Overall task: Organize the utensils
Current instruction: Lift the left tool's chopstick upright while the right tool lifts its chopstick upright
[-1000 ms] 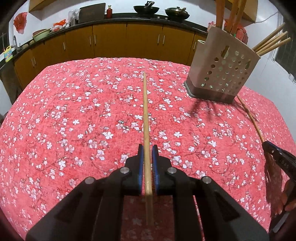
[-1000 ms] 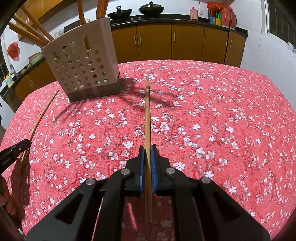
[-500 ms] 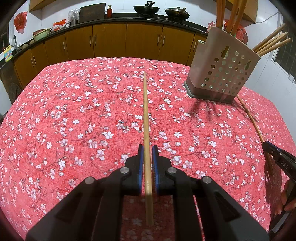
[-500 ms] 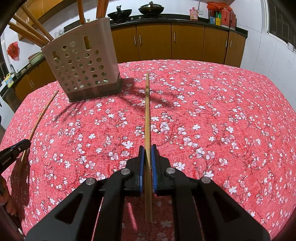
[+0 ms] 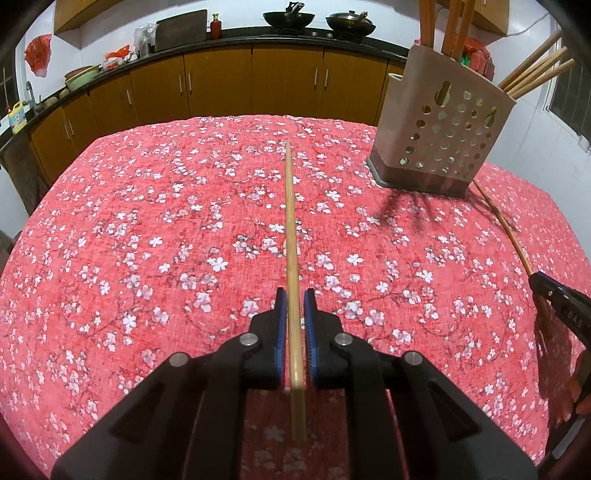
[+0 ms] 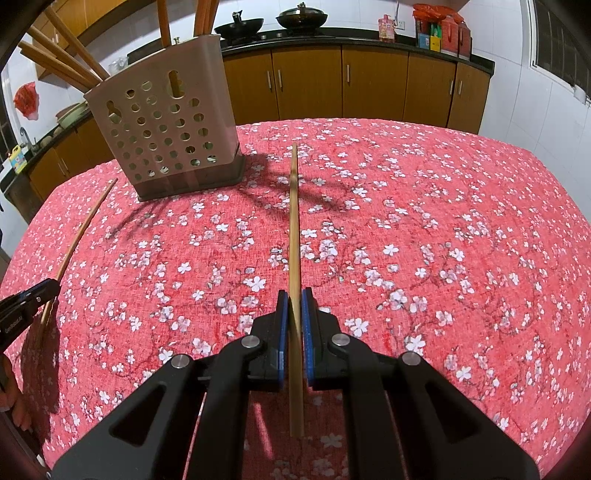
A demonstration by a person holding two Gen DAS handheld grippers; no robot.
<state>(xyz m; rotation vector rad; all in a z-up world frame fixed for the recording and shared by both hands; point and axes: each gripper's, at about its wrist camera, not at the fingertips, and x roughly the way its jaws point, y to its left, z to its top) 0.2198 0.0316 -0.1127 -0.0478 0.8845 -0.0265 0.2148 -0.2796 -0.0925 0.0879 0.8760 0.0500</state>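
My left gripper (image 5: 294, 295) is shut on a wooden chopstick (image 5: 290, 221) that points forward above the red floral tablecloth (image 5: 147, 240). My right gripper (image 6: 294, 297) is shut on another wooden chopstick (image 6: 294, 221), also pointing forward. A beige perforated utensil holder (image 5: 439, 144) stands at the far right in the left wrist view and at the far left in the right wrist view (image 6: 166, 129); several chopsticks stick out of it. Each view shows the other gripper at its edge with its chopstick (image 5: 502, 225) (image 6: 79, 232).
Brown kitchen cabinets (image 5: 221, 85) with a dark counter run behind the table. Woks (image 5: 288, 16) and bottles stand on the counter. A window (image 6: 561, 48) is on the right wall.
Both grippers hold their chopsticks almost still; the view has shifted only slightly.
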